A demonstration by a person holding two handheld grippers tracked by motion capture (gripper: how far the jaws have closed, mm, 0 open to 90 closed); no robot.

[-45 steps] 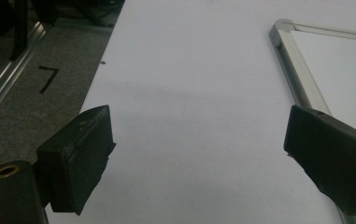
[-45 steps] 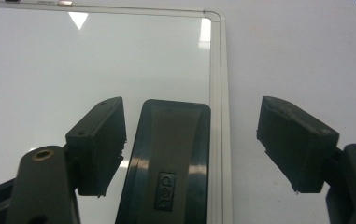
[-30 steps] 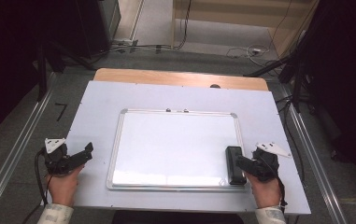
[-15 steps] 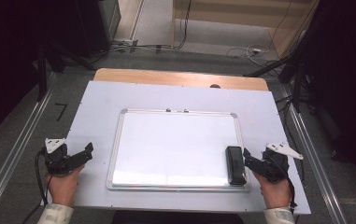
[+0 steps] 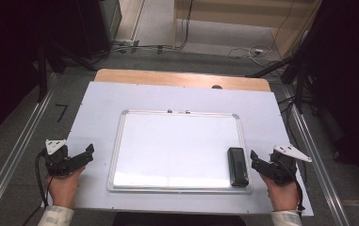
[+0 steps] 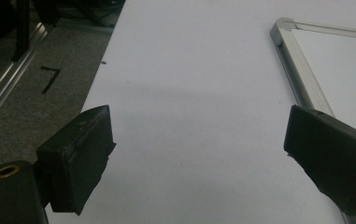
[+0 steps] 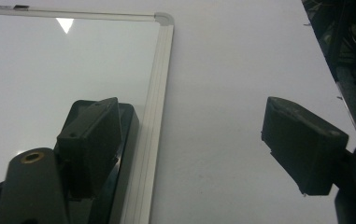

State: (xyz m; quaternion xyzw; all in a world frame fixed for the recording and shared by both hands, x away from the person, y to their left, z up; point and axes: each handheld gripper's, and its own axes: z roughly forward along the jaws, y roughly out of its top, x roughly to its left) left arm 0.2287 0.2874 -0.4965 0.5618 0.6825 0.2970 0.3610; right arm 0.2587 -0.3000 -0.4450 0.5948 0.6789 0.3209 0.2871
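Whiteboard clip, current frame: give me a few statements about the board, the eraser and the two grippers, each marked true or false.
1. The black eraser lies on the whiteboard, near its right edge. True.
2. The right gripper is clamped on the eraser. False: its jaws stand open, off the board's right side, with nothing between them.
3. The left gripper is open over the white table sheet, left of the board. True.
4. The board's surface is covered in writing. False: it looks blank.
5. The eraser sits at the board's far left corner. False: it is in the near right part.
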